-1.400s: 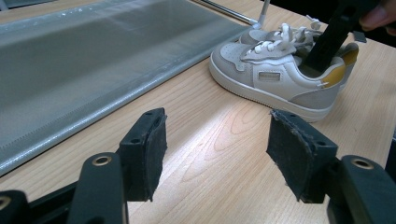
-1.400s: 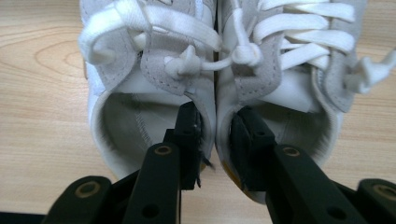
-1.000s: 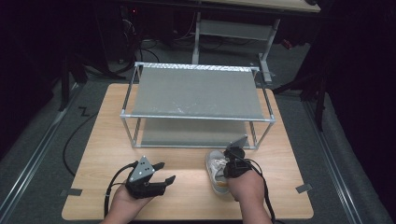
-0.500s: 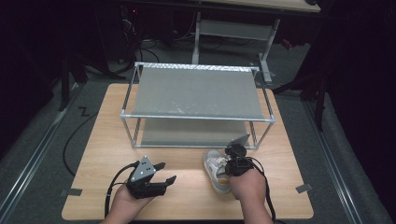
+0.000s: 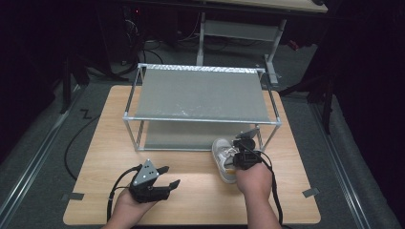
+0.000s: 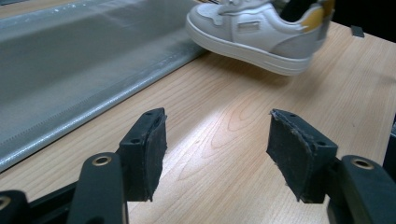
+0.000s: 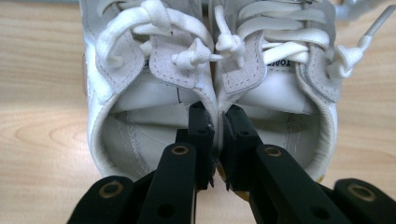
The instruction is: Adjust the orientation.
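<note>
Wooden table (image 5: 191, 200) lies bare along its near edge, with the two-tier metal rack (image 5: 200, 95) crowding its far half; the right gripper (image 7: 215, 126) pinches the inner collars of a pair of white sneakers (image 5: 224, 157) just before the rack's front right post; the left gripper (image 6: 215, 154) gapes empty.

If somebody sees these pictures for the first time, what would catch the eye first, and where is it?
First the pair of white shoes at the near right of the wooden table, pinched together by their inner collars in the shut right gripper. Behind them stands a metal rack with two grey shelves, across the middle of the table. At the near left, the left gripper has its jaws open, with nothing between them.
</note>
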A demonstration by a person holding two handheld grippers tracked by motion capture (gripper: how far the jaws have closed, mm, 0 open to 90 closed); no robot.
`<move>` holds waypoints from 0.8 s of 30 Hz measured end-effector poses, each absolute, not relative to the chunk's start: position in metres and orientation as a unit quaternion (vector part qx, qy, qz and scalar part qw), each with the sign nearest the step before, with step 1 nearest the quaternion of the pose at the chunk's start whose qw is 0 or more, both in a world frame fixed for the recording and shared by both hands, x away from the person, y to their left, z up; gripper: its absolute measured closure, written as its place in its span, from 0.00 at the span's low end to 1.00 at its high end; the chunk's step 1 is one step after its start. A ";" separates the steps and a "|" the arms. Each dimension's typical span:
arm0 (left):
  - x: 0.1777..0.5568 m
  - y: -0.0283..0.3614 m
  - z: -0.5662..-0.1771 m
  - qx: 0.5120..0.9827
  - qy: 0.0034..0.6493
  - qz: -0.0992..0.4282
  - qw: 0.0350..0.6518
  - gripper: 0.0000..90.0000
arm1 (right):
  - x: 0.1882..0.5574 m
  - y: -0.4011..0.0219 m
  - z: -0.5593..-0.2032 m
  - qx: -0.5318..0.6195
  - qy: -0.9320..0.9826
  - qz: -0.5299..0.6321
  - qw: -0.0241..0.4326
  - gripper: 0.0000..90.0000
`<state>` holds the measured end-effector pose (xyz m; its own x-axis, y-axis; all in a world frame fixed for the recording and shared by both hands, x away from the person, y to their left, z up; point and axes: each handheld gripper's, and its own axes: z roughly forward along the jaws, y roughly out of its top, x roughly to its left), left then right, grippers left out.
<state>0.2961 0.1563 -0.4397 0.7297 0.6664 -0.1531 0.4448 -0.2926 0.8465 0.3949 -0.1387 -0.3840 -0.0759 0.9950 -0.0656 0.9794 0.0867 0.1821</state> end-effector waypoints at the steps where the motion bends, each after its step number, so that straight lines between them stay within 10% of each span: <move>1: 0.296 0.156 -0.440 0.796 0.348 0.114 0.481 0.42 | 0.398 -0.138 -0.385 0.675 0.732 0.044 0.086 0.92; 24: 0.296 0.160 -0.438 0.797 0.345 0.108 0.484 0.42 | 0.432 -0.119 -0.398 0.689 0.709 0.081 0.131 0.92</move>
<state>0.2961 0.1595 -0.4383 0.7387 0.6544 -0.1616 0.4447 -0.2930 0.8464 0.4321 -0.1186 -0.3983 -0.0172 0.9971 -0.0740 0.9548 0.0384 0.2947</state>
